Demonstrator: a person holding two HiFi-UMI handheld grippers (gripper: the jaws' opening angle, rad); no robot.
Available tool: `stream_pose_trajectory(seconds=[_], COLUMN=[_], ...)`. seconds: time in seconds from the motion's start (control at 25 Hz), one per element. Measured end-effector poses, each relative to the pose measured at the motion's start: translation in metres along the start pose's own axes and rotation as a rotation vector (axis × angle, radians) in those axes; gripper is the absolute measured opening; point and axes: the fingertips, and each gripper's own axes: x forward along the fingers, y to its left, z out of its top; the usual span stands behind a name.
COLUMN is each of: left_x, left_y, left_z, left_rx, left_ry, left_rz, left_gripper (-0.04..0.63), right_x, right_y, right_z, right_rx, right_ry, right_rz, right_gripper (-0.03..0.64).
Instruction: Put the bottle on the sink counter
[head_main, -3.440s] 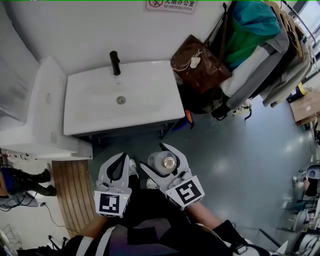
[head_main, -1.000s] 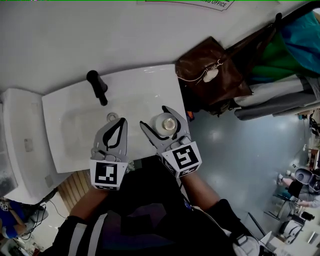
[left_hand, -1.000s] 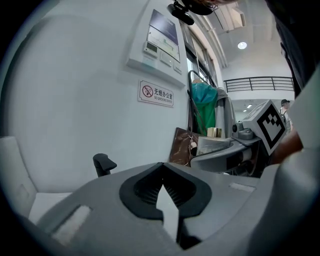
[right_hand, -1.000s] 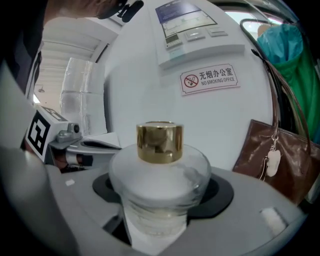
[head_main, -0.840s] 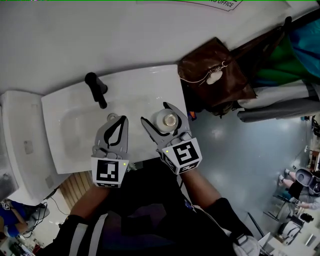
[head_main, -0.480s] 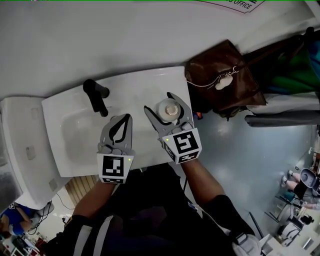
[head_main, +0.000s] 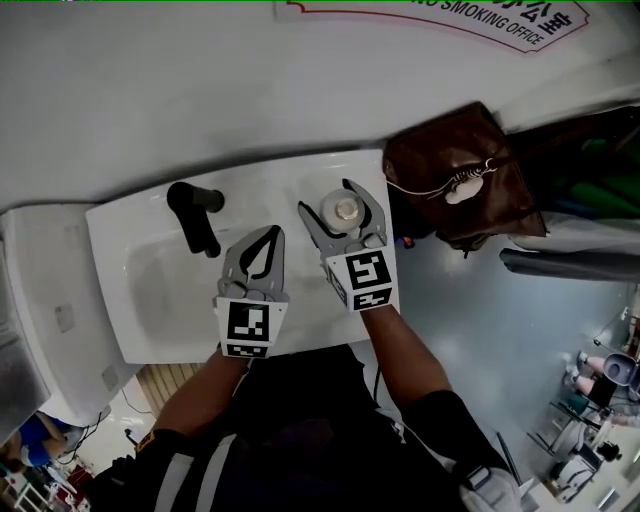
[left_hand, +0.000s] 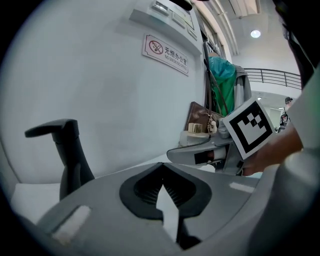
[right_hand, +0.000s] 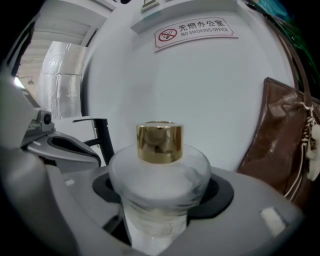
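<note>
A clear glass bottle (head_main: 347, 211) with a gold cap (right_hand: 160, 142) stands upright between the jaws of my right gripper (head_main: 338, 203), which is shut on its body (right_hand: 159, 175). It hangs over the right end of the white sink counter (head_main: 270, 180), close to the wall. Whether its base touches the counter is hidden. My left gripper (head_main: 268, 240) hovers over the basin just left of it, shut with nothing between its pads (left_hand: 162, 187). The left gripper view shows the bottle (left_hand: 196, 135) to its right.
A black faucet (head_main: 195, 215) rises at the back left of the basin, left of both grippers. A brown bag (head_main: 460, 175) hangs beyond the counter's right edge, with grey floor below it. A white fixture (head_main: 50, 300) adjoins the sink's left side.
Both grippers have moved forward from the floor in front of the sink to above it. Over the last second the right one carried the bottle farther toward the back right.
</note>
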Motion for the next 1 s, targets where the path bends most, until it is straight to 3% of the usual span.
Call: stream_pose_trajectory(seconds=[0.6,1.0], left_x=[0.032,0.046], left_y=[0.015,0.012], left_z=[-0.015,-0.015], left_rx=[-0.032,-0.031], left_ry=[0.054,0.069], left_rz=[0.036,0.02], left_gripper=[0.0,0.0], right_x=[0.04,0.053], right_y=[-0.026,-0.032], right_z=[-0.011,-0.017], right_rx=[-0.003,-0.015], right_ry=[0.027,0.041], right_rz=[-0.034,-0.042], right_gripper=[0.336,0.336])
